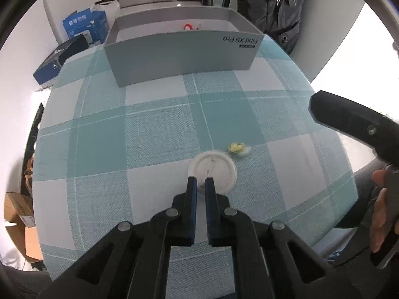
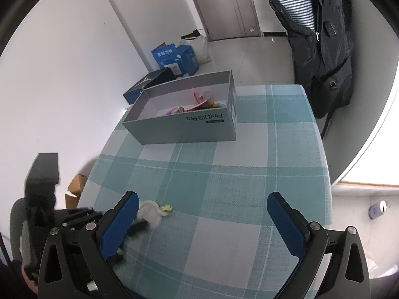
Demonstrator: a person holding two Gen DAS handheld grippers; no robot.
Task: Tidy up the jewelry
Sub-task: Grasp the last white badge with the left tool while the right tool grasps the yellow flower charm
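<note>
A white round disc-shaped jewelry piece [image 1: 217, 169] lies on the checked tablecloth, and my left gripper [image 1: 201, 183] is shut on its near edge. A small yellow flower piece [image 1: 239, 148] lies just beyond it to the right. A grey open box [image 1: 182, 54] stands at the far side of the table; it holds several colourful pieces [image 2: 197, 104]. My right gripper [image 2: 203, 205] is open and empty above the table. The disc [image 2: 149, 214] and yellow flower [image 2: 166, 208] lie to its left in the right wrist view.
The table [image 1: 99, 129] has a teal and white checked cloth. Blue cartons [image 2: 174, 57] and a dark box [image 2: 152, 82] sit on the floor beyond the far left corner. A dark jacket [image 2: 321, 39] hangs at the far right. Cardboard boxes [image 1: 20, 214] lie left.
</note>
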